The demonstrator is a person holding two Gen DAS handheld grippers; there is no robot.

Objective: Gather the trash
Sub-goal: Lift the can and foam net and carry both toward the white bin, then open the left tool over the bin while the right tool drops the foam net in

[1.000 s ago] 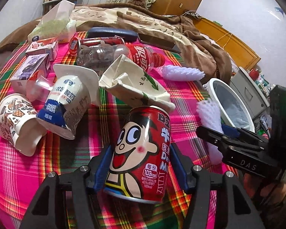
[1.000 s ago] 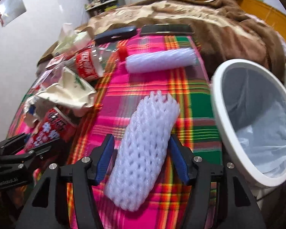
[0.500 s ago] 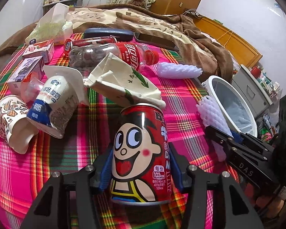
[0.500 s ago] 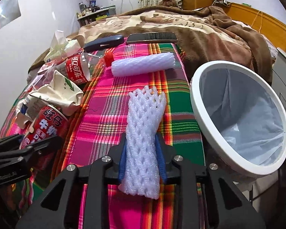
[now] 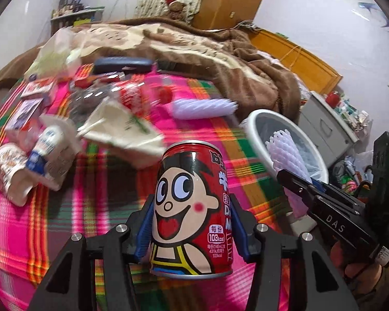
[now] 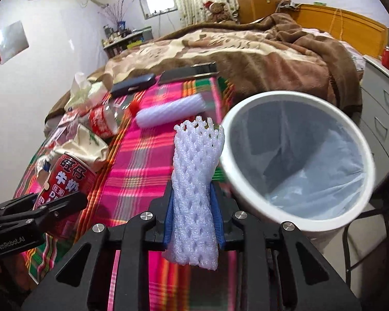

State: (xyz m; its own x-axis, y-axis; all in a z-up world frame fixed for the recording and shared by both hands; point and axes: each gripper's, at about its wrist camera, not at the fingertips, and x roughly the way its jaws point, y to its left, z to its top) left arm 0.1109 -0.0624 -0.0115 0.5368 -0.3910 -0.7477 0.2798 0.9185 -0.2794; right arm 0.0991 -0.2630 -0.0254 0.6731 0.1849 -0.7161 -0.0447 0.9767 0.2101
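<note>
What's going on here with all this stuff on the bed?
A person is clearing trash off the plaid cloth with two handheld grippers. The left gripper is shut on a red milk drink can, and the right gripper is shut on a white foam fruit net, next to the lined white trash bin. More trash lies on the cloth.

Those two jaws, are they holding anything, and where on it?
Yes. The left gripper clamps the red can by its lower sides. The right gripper squeezes the white foam net sleeve around its lower half.
</note>
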